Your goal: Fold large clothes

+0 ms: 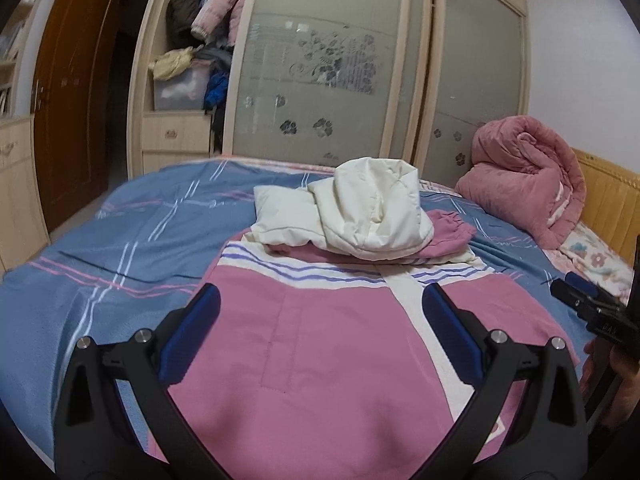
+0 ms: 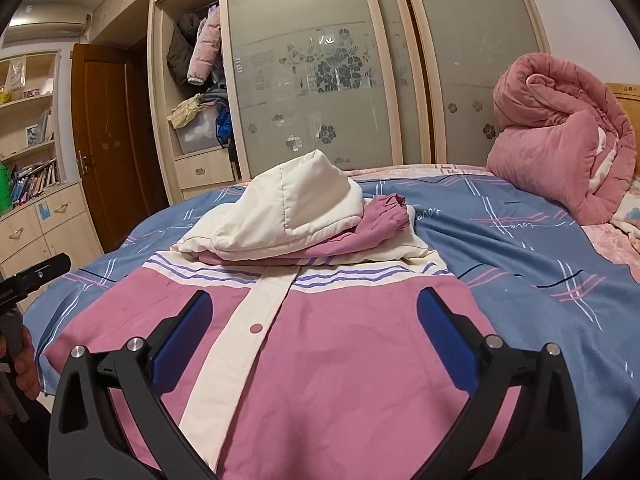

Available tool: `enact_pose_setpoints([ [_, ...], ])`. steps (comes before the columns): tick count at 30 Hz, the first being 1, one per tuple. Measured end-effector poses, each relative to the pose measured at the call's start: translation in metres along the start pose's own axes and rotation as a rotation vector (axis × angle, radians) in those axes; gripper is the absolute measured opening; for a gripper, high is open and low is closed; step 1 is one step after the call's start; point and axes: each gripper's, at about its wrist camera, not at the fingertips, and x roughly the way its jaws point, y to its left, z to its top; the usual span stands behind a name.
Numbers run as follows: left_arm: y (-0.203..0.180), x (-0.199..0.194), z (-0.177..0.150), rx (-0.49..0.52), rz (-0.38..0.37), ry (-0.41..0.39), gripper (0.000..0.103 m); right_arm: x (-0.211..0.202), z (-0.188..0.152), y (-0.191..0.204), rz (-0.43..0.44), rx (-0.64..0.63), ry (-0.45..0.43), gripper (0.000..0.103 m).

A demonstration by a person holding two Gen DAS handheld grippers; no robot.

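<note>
A large pink and cream jacket [image 1: 328,344] [image 2: 344,344] lies flat on the bed with its front up. Its cream hood [image 1: 372,208] [image 2: 296,204] and a pink sleeve cuff [image 1: 452,228] [image 2: 388,206] are bunched at the far end. A cream placket with a snap button [image 2: 256,326] runs down the front. My left gripper [image 1: 320,312] hovers open above the jacket's lower part, nothing between its blue pads. My right gripper [image 2: 314,316] hovers open over the same area. The other gripper shows at the right edge of the left wrist view [image 1: 592,308] and the left edge of the right wrist view [image 2: 28,280].
The bed has a blue plaid cover [image 1: 100,264] [image 2: 540,264]. A rolled pink quilt [image 1: 524,176] [image 2: 560,136] sits by the wooden headboard [image 1: 612,196]. Behind stand a wardrobe with frosted sliding doors [image 1: 328,60] [image 2: 320,60], an open section of clothes, a brown door [image 1: 72,100], and bookshelves [image 2: 28,140].
</note>
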Motion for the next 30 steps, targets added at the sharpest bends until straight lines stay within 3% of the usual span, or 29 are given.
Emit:
enact_pose_setpoints([
  [7, -0.008, -0.018, -0.014, 0.03, -0.025, -0.007, 0.101, -0.024, -0.009, -0.002, -0.017, -0.016, -0.027, 0.102],
  [10, -0.012, -0.034, -0.02, 0.078, -0.031, -0.036, 0.101, -0.049, -0.012, 0.002, -0.048, -0.128, -0.094, 0.102],
  [13, -0.017, -0.055, -0.028, 0.205, 0.0, -0.096, 0.101, -0.071, -0.025, 0.007, -0.097, -0.297, -0.15, 0.102],
  [15, -0.024, -0.073, -0.04, 0.377, 0.042, -0.151, 0.101, -0.08, -0.039, 0.006, -0.148, -0.42, -0.167, 0.102],
  [17, -0.027, -0.084, -0.051, 0.514, 0.055, -0.171, 0.101, -0.085, -0.053, 0.001, -0.201, -0.522, -0.172, 0.102],
  [19, -0.022, -0.094, -0.061, 0.585, 0.052, -0.17, 0.101, -0.089, -0.071, -0.008, -0.256, -0.62, -0.159, 0.102],
  [25, 0.01, -0.103, -0.066, 0.505, 0.039, -0.104, 0.101, -0.094, -0.13, -0.026, -0.318, -0.857, -0.072, 0.102],
  [30, 0.022, -0.093, -0.061, 0.407, 0.034, -0.04, 0.101, -0.084, -0.171, -0.01, -0.297, -1.031, -0.003, 0.102],
])
